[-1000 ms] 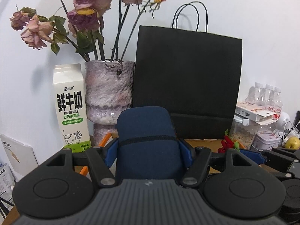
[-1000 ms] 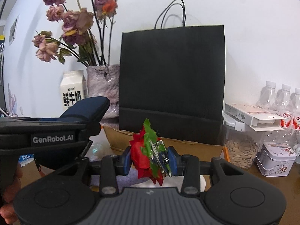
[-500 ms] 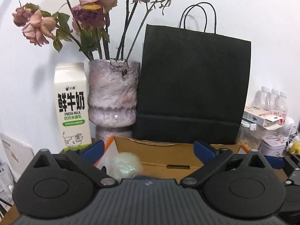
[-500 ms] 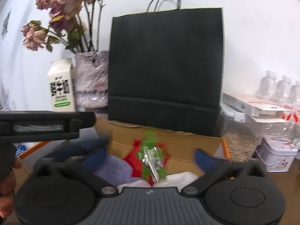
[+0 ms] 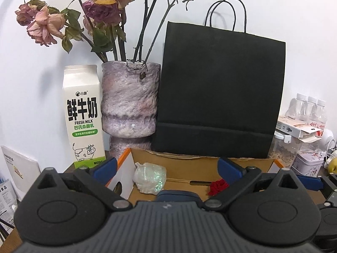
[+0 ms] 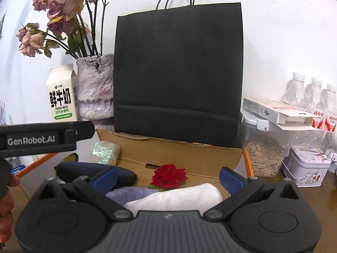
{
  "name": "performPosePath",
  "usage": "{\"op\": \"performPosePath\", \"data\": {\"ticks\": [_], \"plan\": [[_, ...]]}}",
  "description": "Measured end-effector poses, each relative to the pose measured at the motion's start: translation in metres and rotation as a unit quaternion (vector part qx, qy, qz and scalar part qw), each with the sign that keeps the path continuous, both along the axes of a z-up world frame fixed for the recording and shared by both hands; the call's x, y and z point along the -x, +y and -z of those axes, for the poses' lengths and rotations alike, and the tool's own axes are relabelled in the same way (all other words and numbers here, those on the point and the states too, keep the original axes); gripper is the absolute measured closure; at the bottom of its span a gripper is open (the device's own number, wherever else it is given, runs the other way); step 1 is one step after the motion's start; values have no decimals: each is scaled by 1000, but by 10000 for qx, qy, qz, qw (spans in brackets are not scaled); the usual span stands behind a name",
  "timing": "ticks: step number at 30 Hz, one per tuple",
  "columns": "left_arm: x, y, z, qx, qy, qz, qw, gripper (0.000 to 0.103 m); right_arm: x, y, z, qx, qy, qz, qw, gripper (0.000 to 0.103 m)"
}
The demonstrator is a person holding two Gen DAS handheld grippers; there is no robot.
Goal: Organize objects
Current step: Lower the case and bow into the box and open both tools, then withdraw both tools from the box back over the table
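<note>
Both my claws are wide and hold nothing. My left claw [image 5: 166,166] hangs over the cardboard box [image 5: 189,164]. The blue case [image 5: 179,196] lies in the box just under it, at 6 o'clock. My right claw [image 6: 167,178] is over the same box. The red flower [image 6: 168,176] lies right between its tips, not touching them. The white cloth [image 6: 179,198] is at 6 o'clock.

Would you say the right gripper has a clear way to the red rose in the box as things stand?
Probably yes. The right gripper is open and the rose lies uncovered in the box straight ahead between its fingers; only the white bundle sits nearer, below.
</note>
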State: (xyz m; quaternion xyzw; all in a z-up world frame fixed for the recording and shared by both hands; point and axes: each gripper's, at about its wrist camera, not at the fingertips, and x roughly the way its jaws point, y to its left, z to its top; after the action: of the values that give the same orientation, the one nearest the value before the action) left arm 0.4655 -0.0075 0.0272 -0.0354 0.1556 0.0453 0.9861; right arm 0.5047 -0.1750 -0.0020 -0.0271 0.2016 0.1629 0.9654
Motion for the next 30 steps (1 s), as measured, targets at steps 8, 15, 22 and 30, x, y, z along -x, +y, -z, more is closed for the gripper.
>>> {"op": "performPosePath", "data": {"ticks": [8, 15, 22, 30], "plan": [[9, 0, -2, -27, -7, 7, 10000, 0, 7, -1, -3, -52, -11, -27, 10000, 0], [26, 2, -3, 101, 41, -23, 9999, 0, 21, -3, -3, 70, -29, 14, 10000, 0], [57, -1, -1, 139, 72, -68, 9999, 0, 49, -12, -5, 67, -94, 5, 9999, 0], [99, -7, 5, 164, 175, -101, 9997, 0, 88, -22, -4, 144, -72, -10, 9999, 0]]}}
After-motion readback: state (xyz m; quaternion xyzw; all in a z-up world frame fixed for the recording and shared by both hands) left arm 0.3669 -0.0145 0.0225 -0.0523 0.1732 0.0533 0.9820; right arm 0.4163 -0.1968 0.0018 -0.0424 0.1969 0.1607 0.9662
